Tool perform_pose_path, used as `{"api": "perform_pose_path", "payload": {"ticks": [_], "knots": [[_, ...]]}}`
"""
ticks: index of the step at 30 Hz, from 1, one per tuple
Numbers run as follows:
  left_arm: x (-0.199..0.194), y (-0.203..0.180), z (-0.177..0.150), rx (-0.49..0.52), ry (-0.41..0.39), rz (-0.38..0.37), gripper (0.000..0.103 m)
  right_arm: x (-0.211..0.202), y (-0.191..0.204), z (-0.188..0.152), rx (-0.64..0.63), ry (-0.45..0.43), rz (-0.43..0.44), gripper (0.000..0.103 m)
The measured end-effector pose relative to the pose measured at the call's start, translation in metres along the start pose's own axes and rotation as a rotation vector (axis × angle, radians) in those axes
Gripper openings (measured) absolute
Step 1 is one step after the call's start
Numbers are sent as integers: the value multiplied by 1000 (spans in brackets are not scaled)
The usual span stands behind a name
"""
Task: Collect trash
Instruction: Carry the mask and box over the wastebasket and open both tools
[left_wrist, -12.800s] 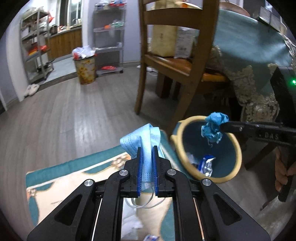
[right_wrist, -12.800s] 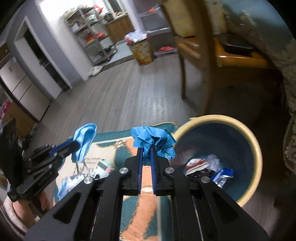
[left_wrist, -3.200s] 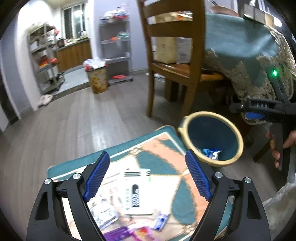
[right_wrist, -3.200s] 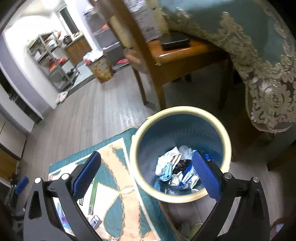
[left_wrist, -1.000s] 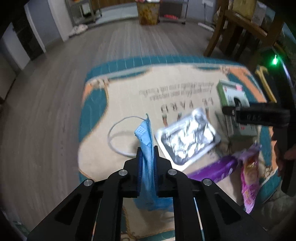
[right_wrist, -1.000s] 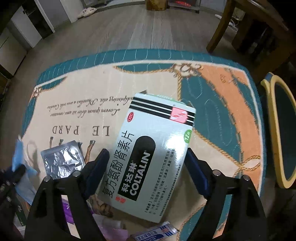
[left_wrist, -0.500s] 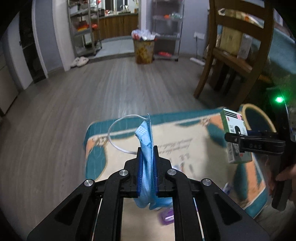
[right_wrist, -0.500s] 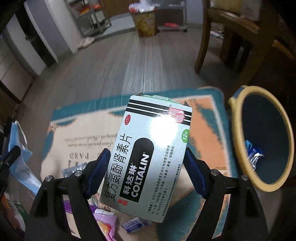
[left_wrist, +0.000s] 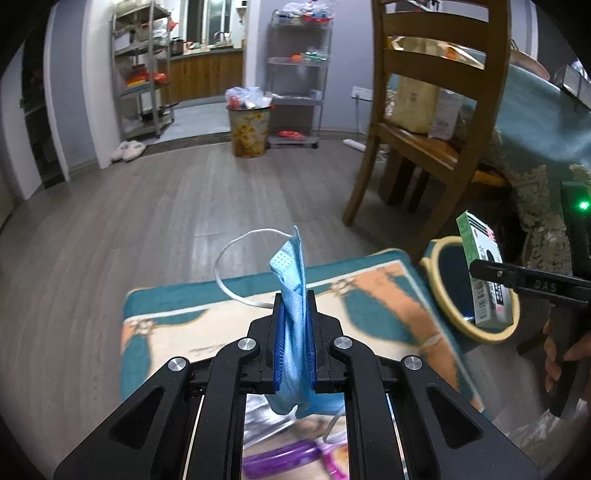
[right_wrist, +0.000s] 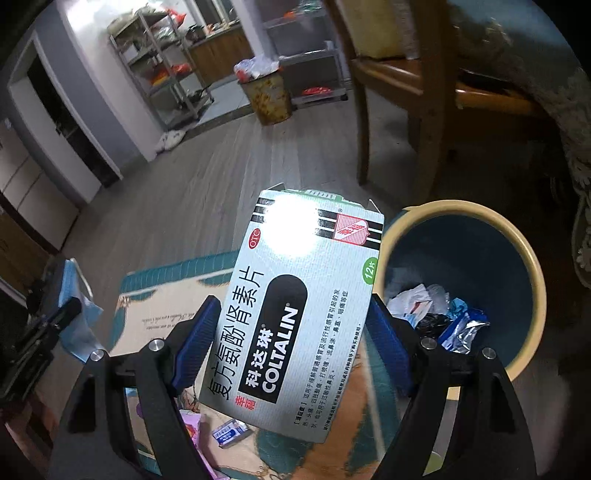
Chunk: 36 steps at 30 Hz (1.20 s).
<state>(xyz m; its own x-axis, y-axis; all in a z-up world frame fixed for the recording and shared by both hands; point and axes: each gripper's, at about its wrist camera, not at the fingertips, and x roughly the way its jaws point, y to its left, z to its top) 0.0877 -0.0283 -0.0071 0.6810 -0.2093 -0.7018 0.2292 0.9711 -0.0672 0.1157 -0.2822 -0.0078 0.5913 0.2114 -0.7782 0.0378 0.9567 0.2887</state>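
My left gripper (left_wrist: 294, 321) is shut on a blue face mask (left_wrist: 291, 273) whose white ear loop (left_wrist: 236, 258) sticks out to the left, held above the rug (left_wrist: 369, 306). My right gripper (right_wrist: 295, 332) is shut on a pale green Coltalin medicine box (right_wrist: 303, 314) and holds it just left of the blue bin with a cream rim (right_wrist: 532, 269). In the left wrist view the box (left_wrist: 484, 273) hangs over the bin (left_wrist: 443, 266) at the right. The bin holds several wrappers (right_wrist: 436, 310).
A wooden chair (left_wrist: 436, 122) and a table with a teal cloth (left_wrist: 546, 118) stand right behind the bin. Purple and pink wrappers (left_wrist: 284, 454) and a small blue packet (right_wrist: 231, 432) lie on the rug. A second full bin (left_wrist: 248, 125) stands far back by metal shelves.
Both grippers have lifted and swung right toward the bin. The medicine box now hangs at the bin's rim and the mask is carried higher over the rug.
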Motion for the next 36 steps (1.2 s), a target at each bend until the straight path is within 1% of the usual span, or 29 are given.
{"api": "perform_pose_path", "payload": {"ticks": [5,10,17,22,28,33,36], "knots": [[13,-45,15,32,-13,-61,11,-16,-31,8,34,-27,8,78],[31,-93,29,60,-18,-132,11,-32,-75,16,84,-50,4,78],[70,-157,36,106,15,-216,11,-44,-147,19,158,-65,-46,78],[93,-198,35,139,37,-265,11,-42,-191,17,209,-44,-91,78],[125,-232,31,147,75,-312,11,-33,-220,14,260,-12,-105,78],[145,-250,24,179,107,-332,11,-19,-230,14,268,22,-112,78],[155,-262,18,216,121,-331,11,-10,-231,13,265,45,-109,78]]}}
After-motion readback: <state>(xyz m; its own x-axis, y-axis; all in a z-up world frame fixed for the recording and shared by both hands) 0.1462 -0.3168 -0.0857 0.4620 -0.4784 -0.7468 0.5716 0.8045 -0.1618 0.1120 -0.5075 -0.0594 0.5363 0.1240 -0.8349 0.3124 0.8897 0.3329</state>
